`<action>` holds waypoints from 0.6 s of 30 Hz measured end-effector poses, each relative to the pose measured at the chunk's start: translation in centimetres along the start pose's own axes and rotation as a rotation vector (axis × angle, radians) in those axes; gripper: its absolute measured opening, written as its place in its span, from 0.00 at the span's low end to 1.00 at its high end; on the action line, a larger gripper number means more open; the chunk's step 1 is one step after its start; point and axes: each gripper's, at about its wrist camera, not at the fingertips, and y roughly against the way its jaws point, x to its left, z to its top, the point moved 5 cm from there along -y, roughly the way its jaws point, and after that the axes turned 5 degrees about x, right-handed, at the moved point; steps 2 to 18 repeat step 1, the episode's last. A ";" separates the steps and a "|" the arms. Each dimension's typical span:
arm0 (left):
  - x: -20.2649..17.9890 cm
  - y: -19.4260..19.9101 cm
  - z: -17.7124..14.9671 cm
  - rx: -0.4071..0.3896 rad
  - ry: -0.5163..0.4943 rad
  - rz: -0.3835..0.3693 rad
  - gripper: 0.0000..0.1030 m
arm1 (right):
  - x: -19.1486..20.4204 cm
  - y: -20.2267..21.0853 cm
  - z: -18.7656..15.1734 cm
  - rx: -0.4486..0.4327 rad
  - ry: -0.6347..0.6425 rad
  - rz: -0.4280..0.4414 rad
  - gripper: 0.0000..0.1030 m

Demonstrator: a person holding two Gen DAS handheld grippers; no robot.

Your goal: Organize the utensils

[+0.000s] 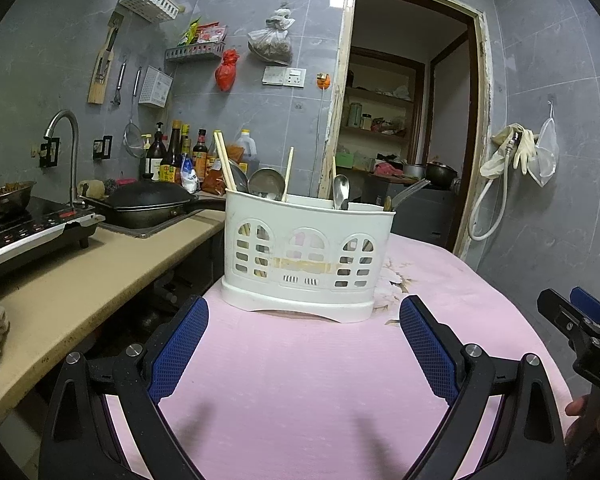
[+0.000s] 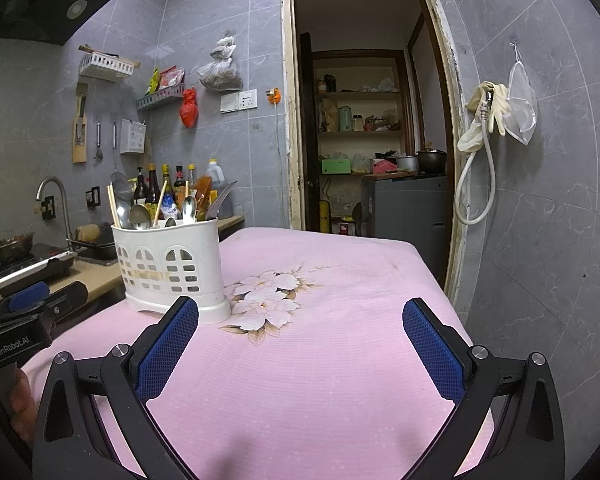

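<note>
Pink cloth (image 1: pixel 300 380) with a printed flower pattern covers the table where the work takes place. Going from the left in the left wrist view, a beige kitchen counter (image 1: pixel 80 276) runs beside the table and carries a cooktop (image 1: pixel 32 236), a curved tap (image 1: pixel 66 136), a black wok (image 1: pixel 148 204) over the sink, and a row of sauce bottles (image 1: pixel 180 156) against the grey tiled wall. Next comes the white plastic utensil holder (image 1: pixel 308 256), standing upright on the cloth near the table's left edge. It is divided into compartments: chopsticks (image 1: pixel 225 162) lean out of the left part, a large ladle (image 1: pixel 266 184) and a single chopstick rise near the middle, a metal spoon (image 1: pixel 341 190) stands further right, and a fork (image 1: pixel 410 192) pokes out at the right end.

The left tool (image 1: pixel 304 312) points straight at the holder, its blue padded fingers (image 1: pixel 180 352) spread wide apart with nothing between them; it is released and sits just short of the holder's base. At the far right of that view the right tool shows only as a black and blue edge.

From the right wrist view, the holder (image 2: pixel 170 264) sits to the left, and the right tool (image 2: pixel 300 316) is likewise spread and empty over bare cloth, beside the flower print (image 2: pixel 266 296). Beyond it an open doorway (image 2: pixel 364 112) leads to a pantry with shelves, and a pair of gloves (image 2: pixel 488 112) hangs on the right wall.
</note>
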 end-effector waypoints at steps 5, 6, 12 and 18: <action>0.0 0.0 0.0 0.001 0.000 0.000 0.91 | 0.0 0.0 0.0 0.000 -0.001 0.000 1.00; 0.0 0.0 0.0 0.001 0.000 0.000 0.91 | 0.0 0.0 0.0 0.000 -0.001 0.000 1.00; 0.0 0.0 0.0 0.001 0.000 0.000 0.91 | 0.0 0.0 0.0 0.000 -0.001 0.000 1.00; 0.0 0.0 0.0 0.001 0.000 0.000 0.91 | 0.0 0.0 0.0 0.000 -0.001 0.000 1.00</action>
